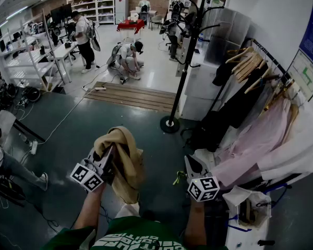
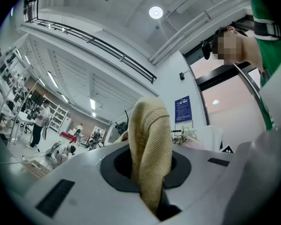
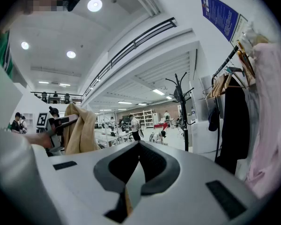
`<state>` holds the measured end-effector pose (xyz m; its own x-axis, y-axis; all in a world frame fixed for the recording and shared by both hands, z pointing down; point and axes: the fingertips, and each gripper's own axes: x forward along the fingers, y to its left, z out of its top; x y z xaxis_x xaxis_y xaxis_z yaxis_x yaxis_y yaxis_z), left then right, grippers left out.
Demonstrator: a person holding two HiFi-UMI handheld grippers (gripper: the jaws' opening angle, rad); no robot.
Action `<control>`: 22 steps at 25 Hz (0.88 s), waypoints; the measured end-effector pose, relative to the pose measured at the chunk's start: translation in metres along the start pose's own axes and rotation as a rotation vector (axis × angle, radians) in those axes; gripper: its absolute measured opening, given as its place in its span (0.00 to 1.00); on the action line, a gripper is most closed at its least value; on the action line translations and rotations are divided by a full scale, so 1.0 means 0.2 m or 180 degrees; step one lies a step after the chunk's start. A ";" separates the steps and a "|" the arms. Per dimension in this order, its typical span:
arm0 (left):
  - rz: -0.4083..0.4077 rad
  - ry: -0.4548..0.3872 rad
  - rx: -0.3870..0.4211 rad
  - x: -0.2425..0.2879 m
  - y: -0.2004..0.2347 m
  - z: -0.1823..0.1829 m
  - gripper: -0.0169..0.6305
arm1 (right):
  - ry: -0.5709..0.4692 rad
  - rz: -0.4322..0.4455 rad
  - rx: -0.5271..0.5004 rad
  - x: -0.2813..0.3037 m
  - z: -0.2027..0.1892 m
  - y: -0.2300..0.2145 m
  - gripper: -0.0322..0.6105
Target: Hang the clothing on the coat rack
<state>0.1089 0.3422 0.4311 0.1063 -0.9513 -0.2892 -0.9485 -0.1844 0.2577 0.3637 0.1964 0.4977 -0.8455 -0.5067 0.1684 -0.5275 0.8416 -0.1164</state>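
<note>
A tan knit garment hangs bunched from my left gripper, which is shut on it at chest height. In the left gripper view a fold of the tan garment is pinched between the jaws of the left gripper. My right gripper is held beside it, shut, with nothing between the jaws. The right gripper view also shows the left gripper with the garment draped from it. The black coat rack stands ahead on its round base, and its hooks are bare.
A clothes rail on the right carries wooden hangers, a black garment and pink and white ones. A white cabinet stands behind the coat rack. Cables lie on the dark floor. People work at tables further back.
</note>
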 end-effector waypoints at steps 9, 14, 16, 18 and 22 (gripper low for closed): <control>-0.0066 0.0017 -0.0048 0.10 0.23 0.02 0.08 | -0.0005 -0.0057 0.0010 0.26 0.04 0.02 0.06; -0.0160 0.0053 -0.0042 0.21 0.41 0.05 0.08 | -0.0040 -0.0096 0.0006 0.46 0.11 0.02 0.06; -0.0210 0.0060 -0.0041 0.27 0.48 0.06 0.08 | -0.0039 -0.0123 0.0001 0.56 0.13 0.02 0.06; -0.0264 0.0055 -0.0042 0.31 0.56 0.07 0.08 | -0.0037 -0.0141 -0.0009 0.65 0.15 0.02 0.06; -0.0364 0.0038 -0.0048 0.37 0.71 0.10 0.08 | -0.0034 -0.0177 -0.0041 0.82 0.19 0.07 0.06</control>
<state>-0.0240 0.2514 0.4283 0.2173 -0.9267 -0.3065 -0.9253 -0.2956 0.2376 0.2149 0.1190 0.4865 -0.8157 -0.5547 0.1638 -0.5727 0.8143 -0.0944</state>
